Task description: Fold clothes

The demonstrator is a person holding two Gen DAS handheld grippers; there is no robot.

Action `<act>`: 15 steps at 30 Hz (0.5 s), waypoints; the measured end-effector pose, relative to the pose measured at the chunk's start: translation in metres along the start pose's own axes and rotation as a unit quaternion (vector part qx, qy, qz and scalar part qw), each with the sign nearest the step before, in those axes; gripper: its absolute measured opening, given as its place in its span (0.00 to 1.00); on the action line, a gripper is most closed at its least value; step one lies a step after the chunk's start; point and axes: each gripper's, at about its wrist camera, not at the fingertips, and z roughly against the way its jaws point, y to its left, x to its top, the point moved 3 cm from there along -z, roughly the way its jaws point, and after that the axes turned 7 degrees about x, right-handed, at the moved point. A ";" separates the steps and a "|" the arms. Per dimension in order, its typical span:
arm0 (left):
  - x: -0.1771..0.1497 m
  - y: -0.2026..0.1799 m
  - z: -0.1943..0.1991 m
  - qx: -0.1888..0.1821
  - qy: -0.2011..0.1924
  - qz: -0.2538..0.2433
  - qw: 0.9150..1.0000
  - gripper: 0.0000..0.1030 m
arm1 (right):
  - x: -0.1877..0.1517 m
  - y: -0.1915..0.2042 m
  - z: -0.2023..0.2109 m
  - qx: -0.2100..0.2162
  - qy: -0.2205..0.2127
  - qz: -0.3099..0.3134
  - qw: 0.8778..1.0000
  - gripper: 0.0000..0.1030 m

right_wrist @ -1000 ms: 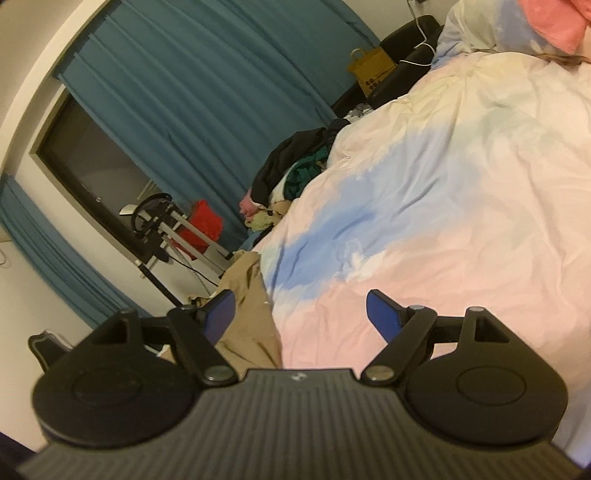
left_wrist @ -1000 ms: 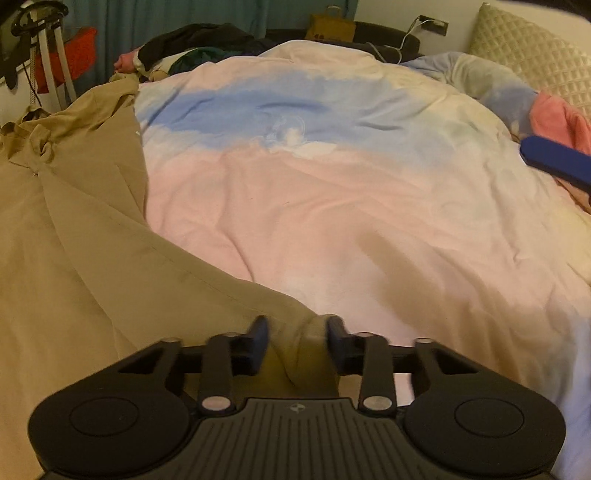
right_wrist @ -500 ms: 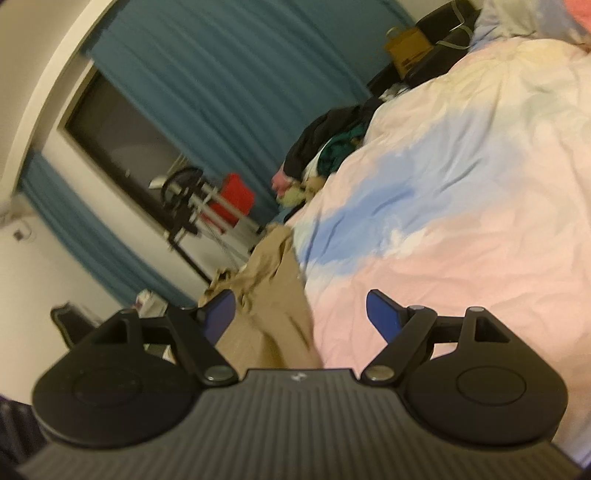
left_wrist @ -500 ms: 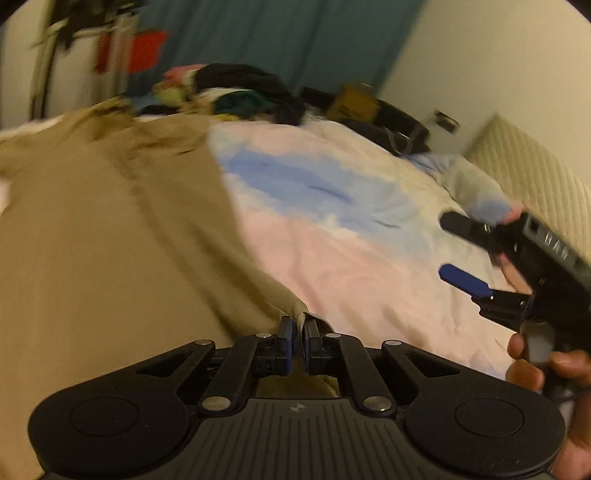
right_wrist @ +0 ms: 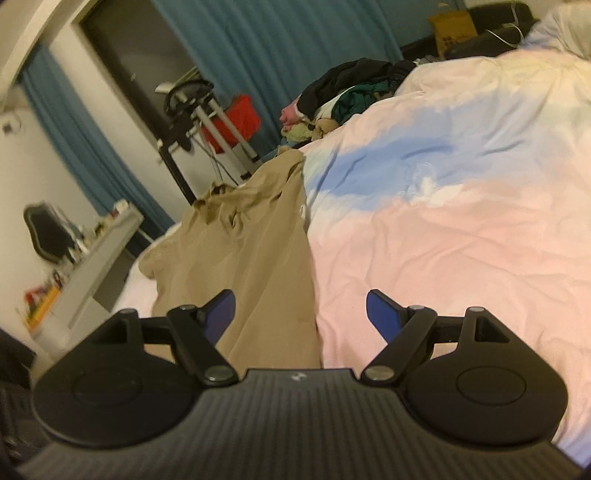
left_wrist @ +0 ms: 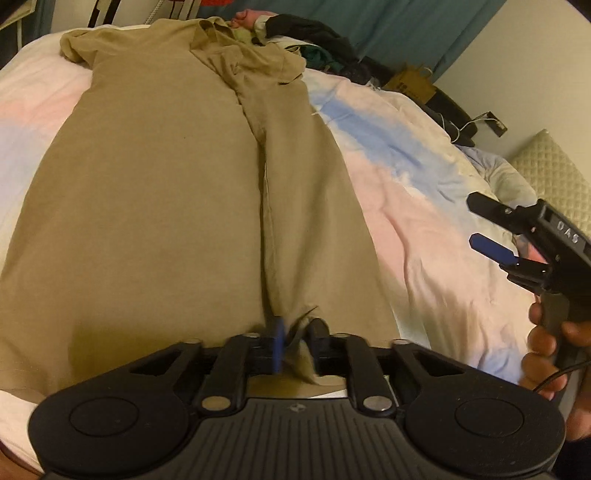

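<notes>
Duvet (right_wrist: 461, 229) under tan garment (left_wrist: 155, 206); teal curtains (right_wrist: 280, 48) behind.

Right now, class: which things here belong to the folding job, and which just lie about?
Job: tan shirt; left gripper, fabric between its fingers; right gripper, open.
Lying about: clothes pile; yellow bag; duvet.

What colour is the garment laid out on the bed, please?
The garment is plain tan, khaki-like; it shows best in the left wrist view.
</notes>
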 end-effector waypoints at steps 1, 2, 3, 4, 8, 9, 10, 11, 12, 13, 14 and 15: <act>0.000 0.002 -0.001 0.005 0.001 0.004 1.000 0.49 | -0.001 0.003 -0.002 -0.004 0.000 0.008 1.000 0.78; 0.000 0.003 -0.002 0.010 0.002 0.008 1.000 0.53 | -0.002 0.004 -0.003 -0.007 0.001 0.013 1.000 0.78; 0.001 0.006 -0.002 0.005 0.000 0.017 1.000 0.54 | -0.003 0.005 -0.006 -0.009 0.004 0.015 1.000 0.78; 0.001 0.008 -0.003 0.000 -0.003 0.026 1.000 0.56 | -0.004 0.006 -0.008 -0.010 0.007 0.016 1.000 0.78; 0.005 0.016 -0.005 -0.041 0.002 0.075 0.996 0.61 | -0.009 0.005 -0.015 -0.017 0.020 0.013 1.000 0.78; 0.006 0.017 -0.003 -0.042 -0.002 0.077 0.996 0.63 | -0.010 0.005 -0.016 -0.018 0.021 0.014 1.000 0.78; 0.007 0.018 -0.001 -0.042 -0.007 0.077 0.996 0.67 | -0.010 0.005 -0.016 -0.020 0.021 0.014 0.999 0.78; 0.007 0.019 0.001 -0.042 -0.012 0.078 0.996 0.71 | -0.010 0.005 -0.017 -0.021 0.021 0.014 0.999 0.78; 0.008 0.020 0.003 -0.043 -0.017 0.078 0.996 0.78 | -0.010 0.006 -0.016 -0.021 0.019 0.013 1.000 0.78; 0.010 0.021 0.003 -0.039 -0.022 0.077 0.996 0.79 | -0.010 0.006 -0.016 -0.020 0.018 0.012 1.000 0.78; 0.011 0.022 0.004 -0.038 -0.023 0.077 0.996 0.79 | -0.009 0.006 -0.016 -0.019 0.016 0.012 1.000 0.78; 0.013 0.023 0.003 -0.038 -0.020 0.080 0.996 0.79 | -0.009 0.006 -0.016 -0.019 0.015 0.012 1.000 0.78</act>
